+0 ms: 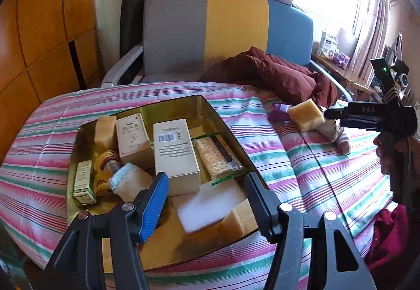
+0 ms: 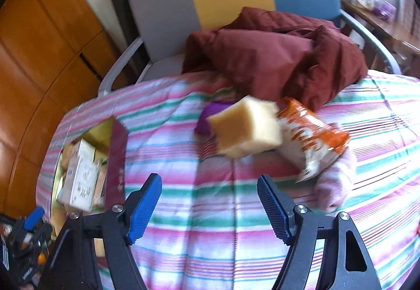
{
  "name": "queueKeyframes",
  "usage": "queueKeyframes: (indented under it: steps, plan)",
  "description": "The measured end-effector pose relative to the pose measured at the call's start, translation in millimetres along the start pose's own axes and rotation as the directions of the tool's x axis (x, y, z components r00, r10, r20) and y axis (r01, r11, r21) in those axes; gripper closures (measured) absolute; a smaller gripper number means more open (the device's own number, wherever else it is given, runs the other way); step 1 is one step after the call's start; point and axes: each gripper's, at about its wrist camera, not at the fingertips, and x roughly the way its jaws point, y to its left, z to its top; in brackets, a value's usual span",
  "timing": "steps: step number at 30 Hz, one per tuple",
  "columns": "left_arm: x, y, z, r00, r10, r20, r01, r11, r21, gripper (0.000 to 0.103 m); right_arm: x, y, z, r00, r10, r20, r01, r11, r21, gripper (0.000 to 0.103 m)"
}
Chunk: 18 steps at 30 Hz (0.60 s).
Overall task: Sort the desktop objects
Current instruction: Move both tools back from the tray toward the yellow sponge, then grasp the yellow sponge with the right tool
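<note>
The left gripper (image 1: 207, 179) hangs over the near part of the gold tray (image 1: 210, 108), which stands on the striped cloth (image 1: 302, 171). Its jaws are apart and nothing is between the pads. Under the gap lie a white flat pad (image 1: 207, 208) and the near end of a tall beige box (image 1: 176, 156) with a barcode. Just left of the blue pad are a rolled sock with a blue cuff (image 1: 126, 179) and a small green box (image 1: 84, 182). More to the back of the tray stand a second cream box (image 1: 132, 139) and a sponge piece (image 1: 105, 129); a cracker packet (image 1: 218, 156) lies at the right of the tall box.

The right gripper (image 2: 210, 185) is above bare striped cloth, right of the tray, and its jaws are also wide apart and hold nothing. The yellow sponge block (image 2: 248, 128) lies beyond the fingertips, a little to the right of the gap's middle line, and does not touch them. Against its right side lies an orange and white snack bag (image 2: 312, 140), and a purple thing (image 2: 207, 119) shows behind its left corner. Near the right finger is a pale pink sock (image 2: 338, 185). A dark red jacket (image 2: 275, 53) lies at the far edge.
</note>
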Motion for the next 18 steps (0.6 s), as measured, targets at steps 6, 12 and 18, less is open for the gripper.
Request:
queueKeyframes:
  steps: [6, 12, 18]
  plan:
    - [1.7, -0.9, 6.2, 0.999, -0.046, -0.004, 0.046, 0.999, -0.015, 0.042, -2.0, -37.1, 22.5, 0.998, -0.041, 0.054, 0.034, 0.992, 0.120, 0.025]
    - [5.7, -3.4, 15.1, 0.996, -0.084, -0.016, 0.083, 0.996, -0.027, 0.042, 13.9, -56.5, 33.3, 0.998, -0.023, 0.056, 0.013, 0.985, 0.173, 0.022]
    - [19.4, -12.5, 23.5, 0.994, -0.097, -0.043, 0.097, 0.995, -0.013, 0.042, 38.6, -50.5, 38.0, 0.998, -0.016, 0.055, 0.009, 0.992, 0.125, 0.022]
